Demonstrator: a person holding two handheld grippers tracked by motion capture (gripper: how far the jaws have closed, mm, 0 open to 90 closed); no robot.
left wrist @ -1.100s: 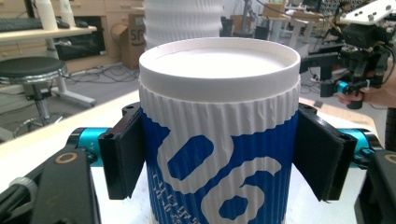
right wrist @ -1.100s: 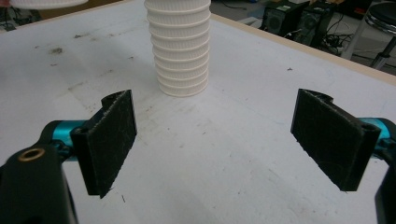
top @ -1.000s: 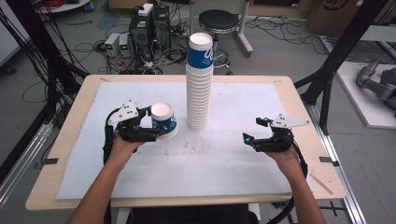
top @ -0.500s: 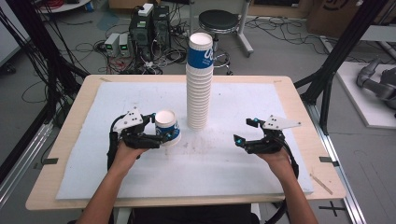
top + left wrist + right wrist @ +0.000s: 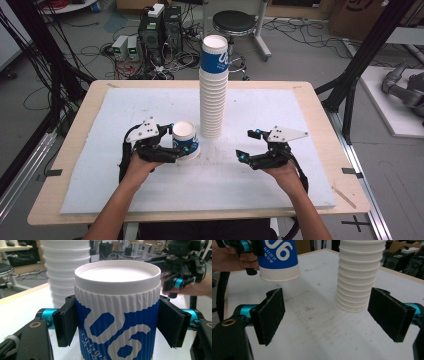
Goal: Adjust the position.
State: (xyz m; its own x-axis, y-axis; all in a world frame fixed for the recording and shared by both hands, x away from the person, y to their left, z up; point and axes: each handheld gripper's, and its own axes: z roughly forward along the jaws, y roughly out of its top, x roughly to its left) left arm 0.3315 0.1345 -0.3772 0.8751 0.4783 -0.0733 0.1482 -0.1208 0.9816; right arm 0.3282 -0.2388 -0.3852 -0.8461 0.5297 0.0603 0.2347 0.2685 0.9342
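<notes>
The light, easily crushed paper cup (image 5: 117, 307) sits gripped mid-wall between the left gripper (image 5: 172, 145) fingers, seemingly upside down, while the right gripper (image 5: 246, 145) fingers gape empty.

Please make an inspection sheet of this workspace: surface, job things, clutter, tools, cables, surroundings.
Surface: white mat on a wooden table; grey scuff marks near the middle.
Job's things: tall stack of paper cups, upside down, on the mat; one blue-and-white paper cup, upside down, held just off the mat.
Clutter: nothing seen on the mat.
Tools: left tool shut on the single cup, pads on its sides; right tool open, nothing between its pads, pointing toward the stack.
Cables: black cable trails from each tool along the forearms; loose cables on the floor behind the table.
Surroundings: black stool, electronic boxes, black frame posts.
</notes>
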